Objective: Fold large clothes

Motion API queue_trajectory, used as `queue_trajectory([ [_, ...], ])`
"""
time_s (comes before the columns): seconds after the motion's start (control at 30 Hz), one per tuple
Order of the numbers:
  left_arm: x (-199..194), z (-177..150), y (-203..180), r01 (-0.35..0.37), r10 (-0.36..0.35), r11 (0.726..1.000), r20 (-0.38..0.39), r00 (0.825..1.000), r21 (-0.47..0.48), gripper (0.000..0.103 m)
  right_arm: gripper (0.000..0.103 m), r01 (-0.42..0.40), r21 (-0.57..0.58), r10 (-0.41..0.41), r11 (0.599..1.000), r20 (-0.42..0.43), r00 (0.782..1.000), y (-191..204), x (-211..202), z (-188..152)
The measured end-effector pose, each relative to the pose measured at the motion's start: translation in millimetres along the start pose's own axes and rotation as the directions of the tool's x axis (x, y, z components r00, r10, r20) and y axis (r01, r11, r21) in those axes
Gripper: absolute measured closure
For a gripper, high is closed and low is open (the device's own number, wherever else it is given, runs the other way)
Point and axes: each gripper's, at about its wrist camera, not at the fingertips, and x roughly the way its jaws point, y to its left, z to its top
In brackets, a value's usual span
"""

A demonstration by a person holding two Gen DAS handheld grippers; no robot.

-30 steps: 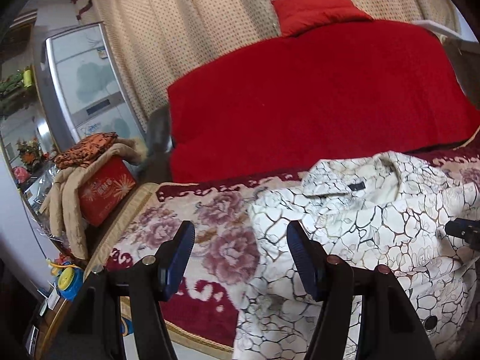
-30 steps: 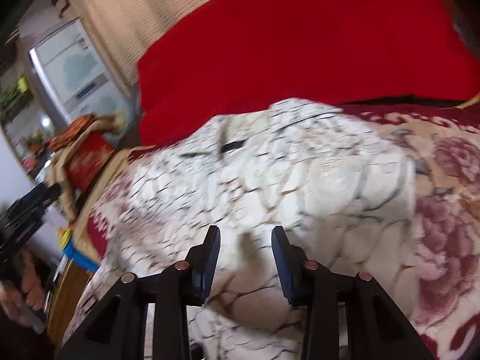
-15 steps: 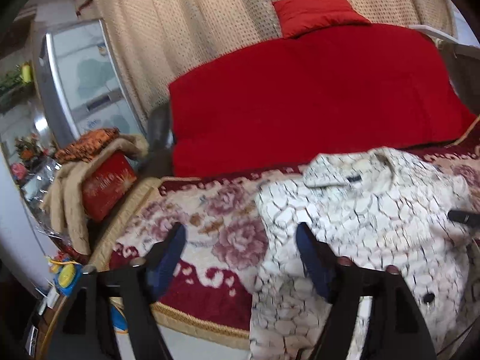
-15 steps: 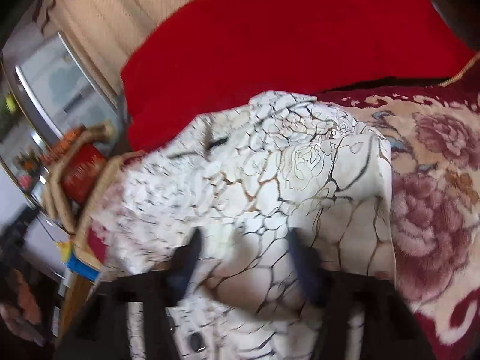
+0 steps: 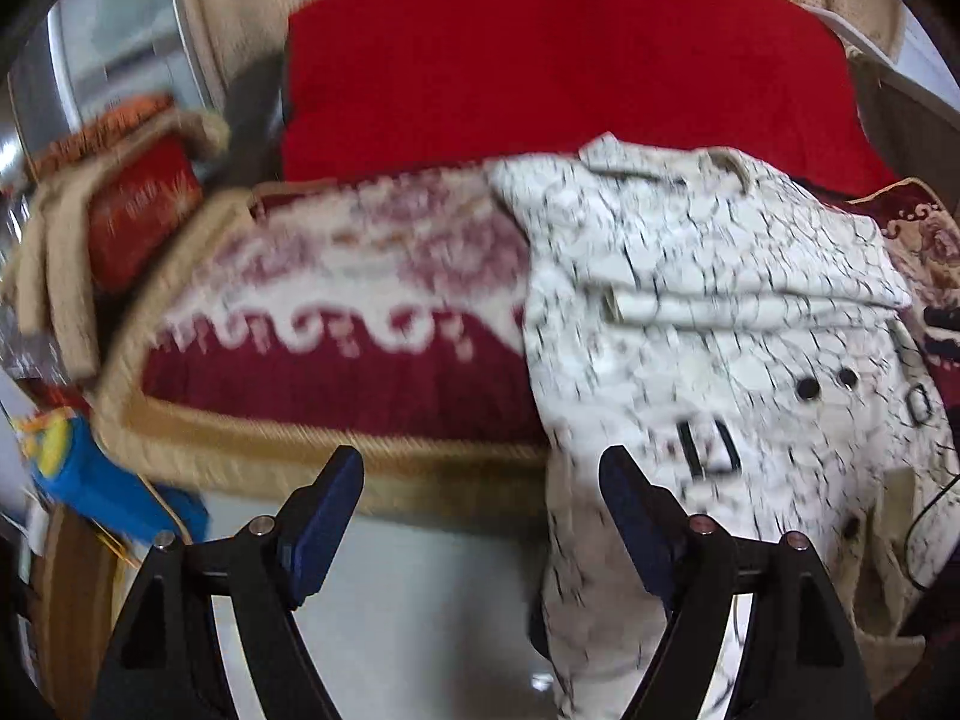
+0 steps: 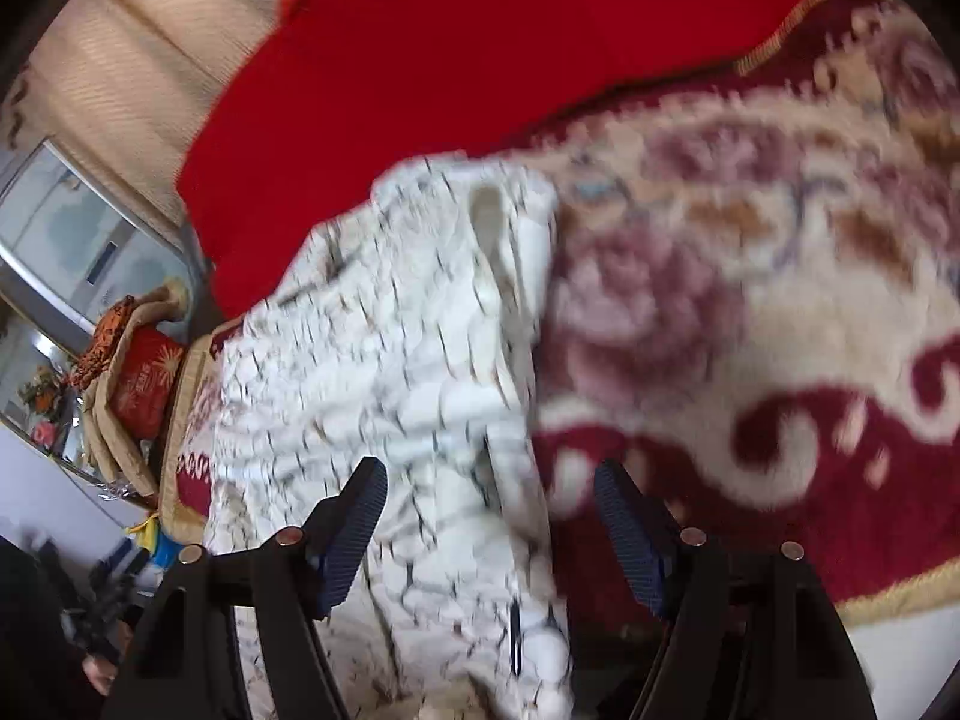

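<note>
A white coat with a dark crackle print and black buttons [image 5: 708, 312] lies collar-away on a floral blanket, its lower part hanging over the front edge toward the floor. My left gripper [image 5: 480, 516] stands open in front of that edge. Only blanket hem and floor show between its fingers, and its right finger [image 5: 636, 516] overlaps the coat's hanging left side. In the right wrist view the same coat [image 6: 390, 348] runs down the middle. My right gripper [image 6: 489, 516] is open above the coat's lower right part, with the pads off the cloth.
The floral blanket [image 5: 360, 276] [image 6: 750, 300] has a gold braided hem. Behind it is a red cover [image 5: 540, 60]. At the left a red box under beige cloth [image 5: 138, 210] stands by a metal cabinet [image 5: 120, 48], with a blue and yellow toy [image 5: 78, 474] lower down. Pale floor [image 5: 420, 600] shows below.
Both grippers' jaws have spread wider, the right one most. Both views have pulled back and tipped down, so the blanket's front hem, the floor and the coat's hanging part now show.
</note>
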Motion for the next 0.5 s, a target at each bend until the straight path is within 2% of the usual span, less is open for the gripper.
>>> queue_trajectory([
  [0.07, 0.7, -10.0, 1.8, 0.049, -0.050, 0.998, -0.026, 0.998, -0.029, 0.022, 0.028, -0.014, 0.004, 0.014, 1.000, -0.075, 0.997, 4.0, 11.6, -8.2],
  [0.1, 0.9, -16.1, 2.4, 0.083, -0.085, 0.995, -0.037, 0.996, -0.047, 0.022, 0.028, 0.009, -0.006, -0.009, 1.000, -0.115, 0.993, 8.2, 19.0, -14.1],
  [0.23, 1.5, -38.2, 1.5, 0.164, -0.170, 0.983, -0.070, 0.983, -0.088, 0.022, 0.028, 0.068, -0.086, -0.076, 0.994, -0.093, 0.993, 19.1, 21.4, -26.9],
  [0.33, 1.9, -57.3, 2.0, 0.204, -0.216, 0.972, -0.097, 0.972, -0.119, 0.022, 0.028, 0.066, -0.068, -0.073, 0.996, -0.107, 0.992, 16.5, 22.1, -34.1],
  [0.5, -11.4, -80.0, 9.8, 0.278, -0.294, 0.946, -0.079, 0.953, -0.166, 0.023, 0.027, 0.075, -0.009, -0.075, 0.997, -0.218, 0.973, 0.5, 25.4, -62.2],
])
